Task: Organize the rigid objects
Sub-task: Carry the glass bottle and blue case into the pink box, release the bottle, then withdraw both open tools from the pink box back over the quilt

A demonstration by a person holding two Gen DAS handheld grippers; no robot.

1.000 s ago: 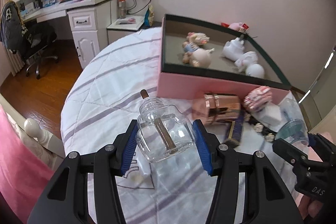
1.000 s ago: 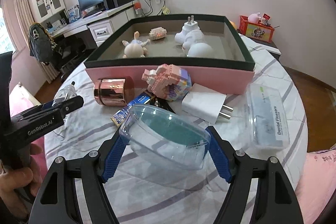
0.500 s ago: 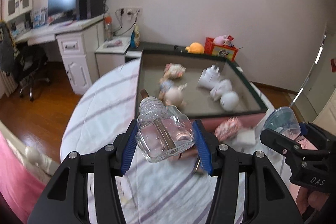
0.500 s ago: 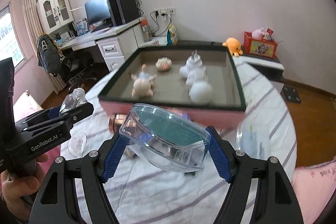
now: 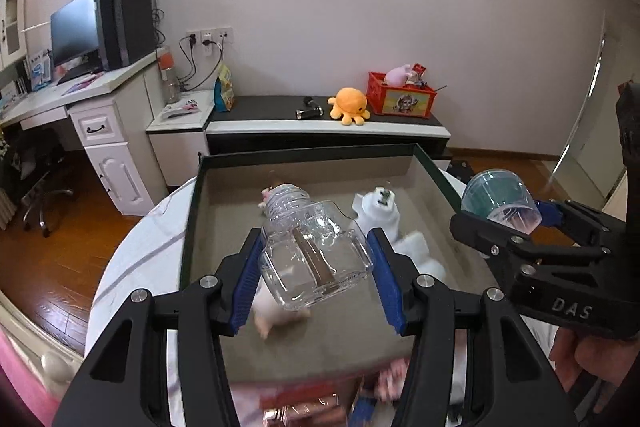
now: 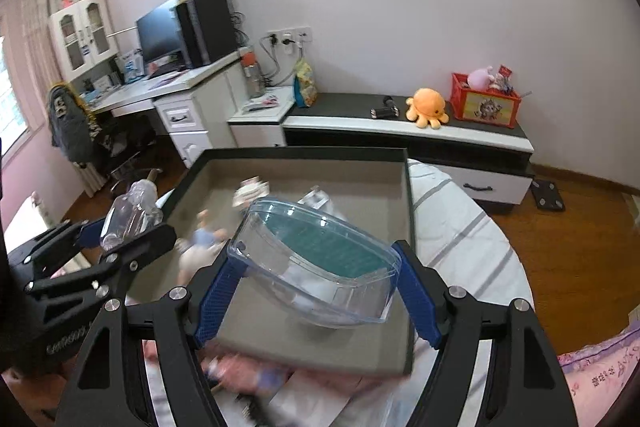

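My left gripper [image 5: 316, 279] is shut on a clear glass bottle [image 5: 312, 255] with a brown stick inside, held tilted above the open pink box [image 5: 224, 227]. My right gripper [image 6: 320, 291] is shut on a clear plastic case with a green inside [image 6: 320, 255], also over the box [image 6: 400, 227]. In the left wrist view the right gripper [image 5: 516, 223] shows at the right with its case [image 5: 500, 199]. In the right wrist view the left gripper [image 6: 120, 239] shows at the left with the bottle [image 6: 132, 215]. Small toys, among them a white figure [image 5: 380, 211], lie on the box floor.
The box sits on a round table with a striped white cloth [image 6: 460, 227]. Blurred small objects [image 5: 312, 407] lie on the cloth before the box's near wall. A low cabinet [image 5: 320, 131] with an orange plush, a desk [image 5: 100, 95] and an office chair stand behind.
Both grippers rose and moved forward from over the cloth to above the box, each keeping its object. The loose items on the cloth dropped to the bottom of both views.
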